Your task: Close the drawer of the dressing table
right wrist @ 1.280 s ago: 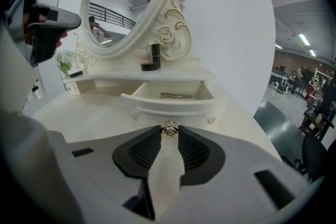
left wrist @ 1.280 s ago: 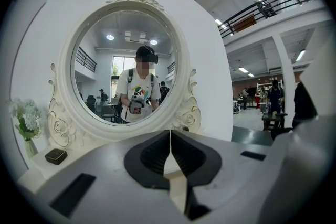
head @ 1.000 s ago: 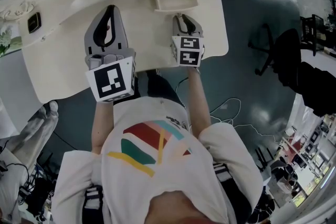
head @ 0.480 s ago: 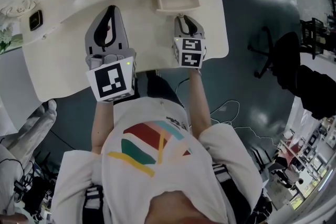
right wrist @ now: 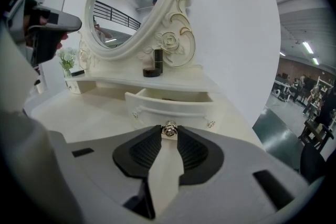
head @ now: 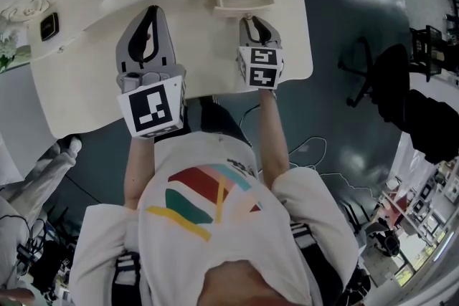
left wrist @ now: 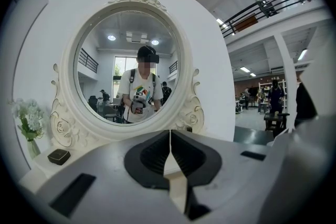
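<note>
Two claws are in play, but only the right claw [right wrist: 168, 139] is working: its pads pinch the small metal knob [right wrist: 168, 129] at the very tips, with little rubber on either side. The drawer [right wrist: 173, 105] stands partly pulled out toward the near edge, at the far right of the tabletop [right wrist: 79, 118], under a raised shelf [right wrist: 178, 83].

The likeliest trouble, as I judge it, is the knob slipping out of so shallow a hold once the push begins, leaving the drawer ajar. The claw also angles downward, so a push along that line may press the drawer front down and make it bind. Pushing off-centre could skew it so that one corner catches. A hard shove might jolt the dark tube [right wrist: 158, 62] standing on the shelf just above.

The left claw [left wrist: 170, 134], pressed together on nothing, hangs over the left of the tabletop facing the mirror [left wrist: 128, 68], well apart from the drawer and unlikely to interfere.
</note>
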The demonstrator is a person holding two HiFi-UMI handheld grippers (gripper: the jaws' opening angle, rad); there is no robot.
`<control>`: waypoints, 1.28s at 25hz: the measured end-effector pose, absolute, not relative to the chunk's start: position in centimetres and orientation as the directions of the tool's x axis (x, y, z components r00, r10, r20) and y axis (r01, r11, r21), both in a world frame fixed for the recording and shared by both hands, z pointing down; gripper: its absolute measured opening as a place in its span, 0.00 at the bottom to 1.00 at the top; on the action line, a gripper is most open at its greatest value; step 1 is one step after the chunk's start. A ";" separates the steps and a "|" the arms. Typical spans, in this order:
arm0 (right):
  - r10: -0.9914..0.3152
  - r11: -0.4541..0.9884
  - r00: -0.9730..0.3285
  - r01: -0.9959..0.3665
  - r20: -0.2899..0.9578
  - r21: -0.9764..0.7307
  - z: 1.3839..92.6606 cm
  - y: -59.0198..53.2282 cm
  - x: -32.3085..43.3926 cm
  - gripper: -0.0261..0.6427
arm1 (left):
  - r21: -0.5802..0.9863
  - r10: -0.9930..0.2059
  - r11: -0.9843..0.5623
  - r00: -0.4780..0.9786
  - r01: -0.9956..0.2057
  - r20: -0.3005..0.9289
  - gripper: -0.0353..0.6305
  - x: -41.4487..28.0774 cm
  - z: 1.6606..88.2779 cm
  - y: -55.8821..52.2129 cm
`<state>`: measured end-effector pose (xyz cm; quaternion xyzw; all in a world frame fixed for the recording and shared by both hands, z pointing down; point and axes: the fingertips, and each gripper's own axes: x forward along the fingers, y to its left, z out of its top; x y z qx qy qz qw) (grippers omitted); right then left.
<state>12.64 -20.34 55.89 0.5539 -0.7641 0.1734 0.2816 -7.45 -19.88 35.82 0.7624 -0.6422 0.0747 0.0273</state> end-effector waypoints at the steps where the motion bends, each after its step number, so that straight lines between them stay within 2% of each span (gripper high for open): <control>1: -0.748 0.328 -0.228 -0.943 0.624 0.049 55.9 -20.5 12.6 0.16 | -0.055 -0.975 -0.173 0.163 -0.983 0.149 0.06 -7.5 35.9 -19.9; 10: -0.739 0.341 -0.229 -0.938 0.633 0.058 56.2 -21.4 12.5 0.16 | -0.067 -0.977 -0.163 0.152 -0.984 0.149 0.06 -8.0 36.2 -20.1; 19: -0.732 0.345 -0.228 -0.937 0.643 0.060 56.7 -22.3 12.5 0.16 | -0.053 -0.968 -0.161 0.147 -0.986 0.206 0.06 -8.0 36.7 -20.6; 32: -0.737 0.353 -0.231 -0.933 0.635 0.071 56.9 -23.4 12.5 0.16 | -0.053 -0.974 -0.150 0.138 -0.987 0.181 0.06 -8.3 37.4 -21.7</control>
